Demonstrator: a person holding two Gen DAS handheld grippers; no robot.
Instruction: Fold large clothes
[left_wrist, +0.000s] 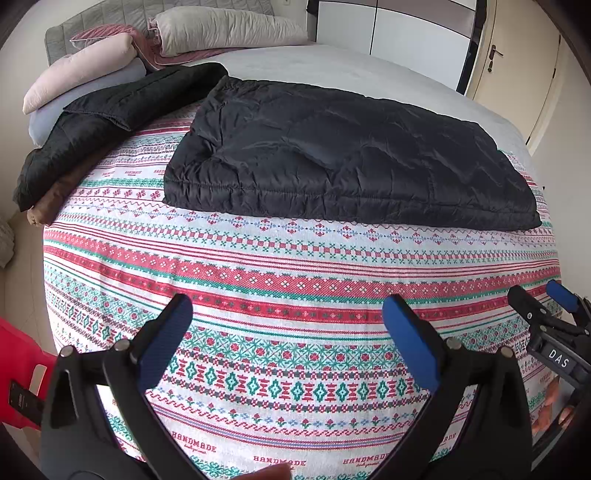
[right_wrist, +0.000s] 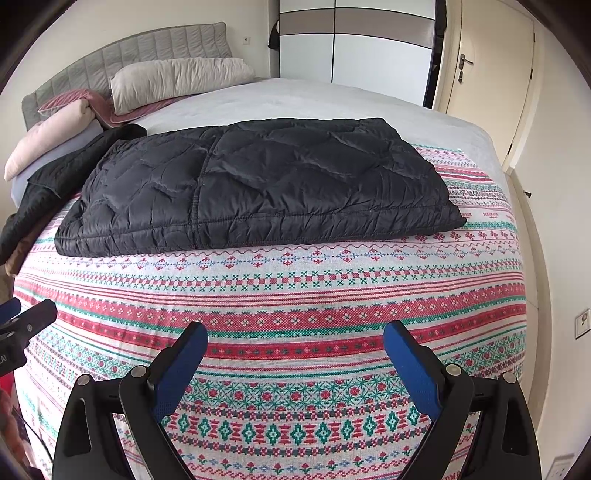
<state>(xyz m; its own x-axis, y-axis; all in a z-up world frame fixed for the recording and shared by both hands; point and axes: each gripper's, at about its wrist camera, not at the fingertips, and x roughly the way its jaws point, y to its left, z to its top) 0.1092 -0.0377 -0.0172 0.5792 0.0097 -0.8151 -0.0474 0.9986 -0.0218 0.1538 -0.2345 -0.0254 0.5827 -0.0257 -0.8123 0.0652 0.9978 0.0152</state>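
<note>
Bedroom scene, bed covered by a patterned spread in red, green and white bands, filling both wrist views. Left gripper at 6 o'clock of its view, jaws spread wide, holding nothing, over the spread. Right gripper same: jaws spread, empty, above the spread; its tip also shows at 3 o'clock in the left view. Black quilted jacket lies folded flat on the bed, well apart from both sets of jaws, toward 12 o'clock ahead of them, near edge parallel to the pattern bands. Second dark garment at 10 o'clock, on a brown cloth at the bed edge. Farther, grey sheet, pillows at 11 o'clock, grey padded headboard. White wardrobe at 12, cream door at 1 o'clock.
</note>
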